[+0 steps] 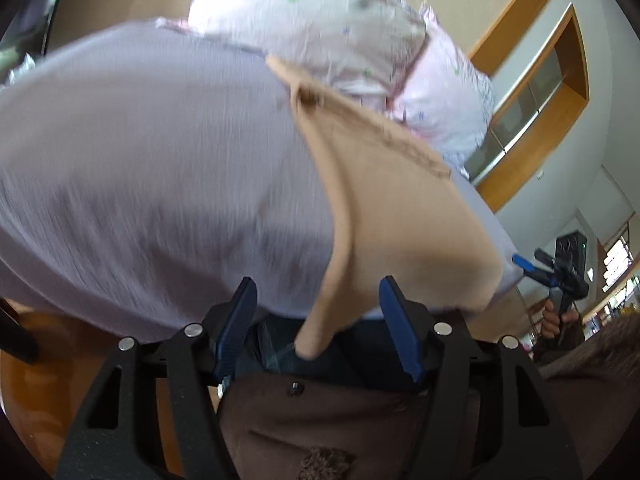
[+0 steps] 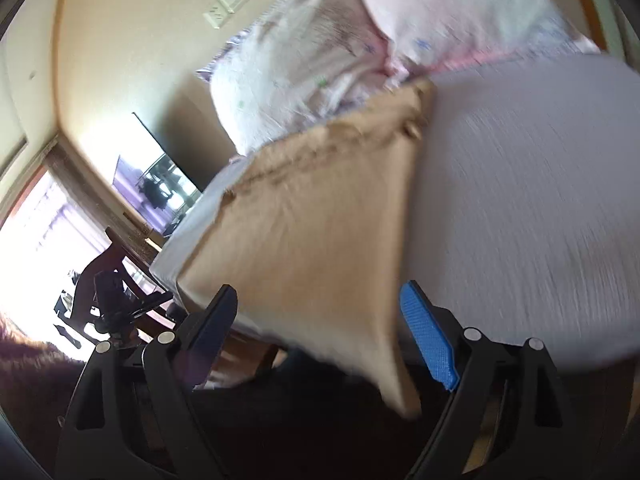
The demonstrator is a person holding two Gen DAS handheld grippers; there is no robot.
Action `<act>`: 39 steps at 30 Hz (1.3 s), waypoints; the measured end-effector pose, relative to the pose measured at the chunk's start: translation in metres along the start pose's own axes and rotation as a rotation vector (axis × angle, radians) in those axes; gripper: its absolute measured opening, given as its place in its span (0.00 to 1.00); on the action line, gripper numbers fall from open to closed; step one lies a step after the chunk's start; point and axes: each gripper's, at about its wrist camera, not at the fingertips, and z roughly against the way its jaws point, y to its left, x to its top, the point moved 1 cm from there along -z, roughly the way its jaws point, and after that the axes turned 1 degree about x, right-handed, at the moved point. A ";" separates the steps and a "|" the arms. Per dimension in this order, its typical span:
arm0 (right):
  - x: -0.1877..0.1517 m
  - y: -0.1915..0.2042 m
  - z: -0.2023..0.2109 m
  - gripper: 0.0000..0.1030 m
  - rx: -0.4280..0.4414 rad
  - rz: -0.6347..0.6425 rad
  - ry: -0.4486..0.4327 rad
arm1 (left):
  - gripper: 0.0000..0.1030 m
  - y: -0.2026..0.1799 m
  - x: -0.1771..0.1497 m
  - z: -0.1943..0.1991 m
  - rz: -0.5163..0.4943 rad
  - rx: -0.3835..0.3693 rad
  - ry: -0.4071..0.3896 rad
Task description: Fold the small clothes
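Observation:
A small beige garment (image 1: 400, 208) lies on the lilac bed sheet (image 1: 160, 184), its narrow end hanging over the near bed edge. My left gripper (image 1: 318, 300) is open, its blue pads (image 1: 400, 328) on either side of that hanging end without touching it. In the right wrist view the same beige garment (image 2: 320, 232) spreads on the sheet (image 2: 520, 208), one corner drooping between the fingers of my open right gripper (image 2: 320, 312). The right gripper also shows in the left wrist view (image 1: 560, 280), held in a hand past the garment. Both views are motion-blurred.
Pink-white floral pillows (image 1: 340, 32) sit at the head of the bed, also in the right wrist view (image 2: 380, 40). A wooden-framed window (image 1: 540, 92) is on the wall. A dark TV (image 2: 160, 184) and wooden furniture (image 2: 104, 276) stand left of the bed. Brown fuzzy clothing (image 1: 340, 420) is below.

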 end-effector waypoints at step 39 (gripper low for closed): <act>0.273 -0.088 -0.217 0.51 0.073 -0.465 -0.115 | 0.11 0.074 0.287 -0.193 0.636 -0.149 -0.039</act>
